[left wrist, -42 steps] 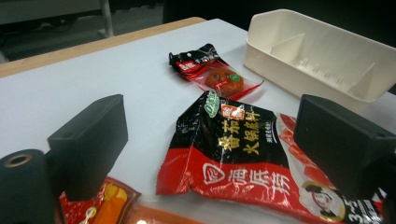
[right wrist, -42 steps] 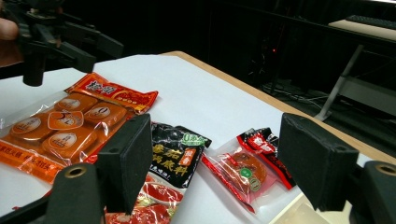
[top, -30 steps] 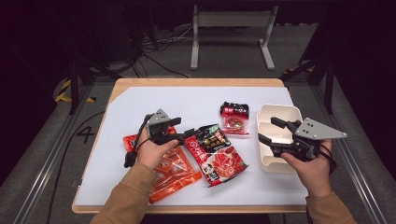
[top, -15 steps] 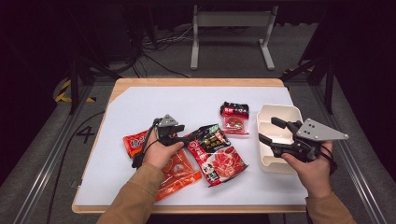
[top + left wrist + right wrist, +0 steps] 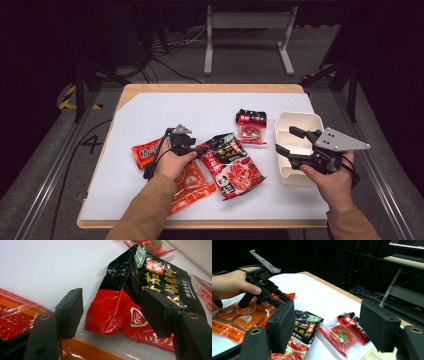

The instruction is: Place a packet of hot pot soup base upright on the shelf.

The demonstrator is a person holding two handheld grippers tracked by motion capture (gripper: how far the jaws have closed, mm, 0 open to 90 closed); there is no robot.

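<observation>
Left gripper [image 5: 111,308] view: jaws closing, still apart, straddling black-red packet [image 5: 140,297] corner, pads not pressing. High view: right gripper [image 5: 292,142] jaws apart, empty, over white tray [image 5: 300,120] at 3 o'clock.

A white-topped wooden table [image 5: 150,107] is carrying four snack packets [image 5: 235,167] and a white tray [image 5: 295,122].

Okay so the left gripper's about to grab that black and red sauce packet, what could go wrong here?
The left gripper straddles only the crumpled corner of the black and red packet, jaws just closing and not yet pressing; a corner pinch may slip or tear. The packet overlaps the orange packet, which might drag along. The white tray sits under the right gripper, which could block the drop.
</observation>
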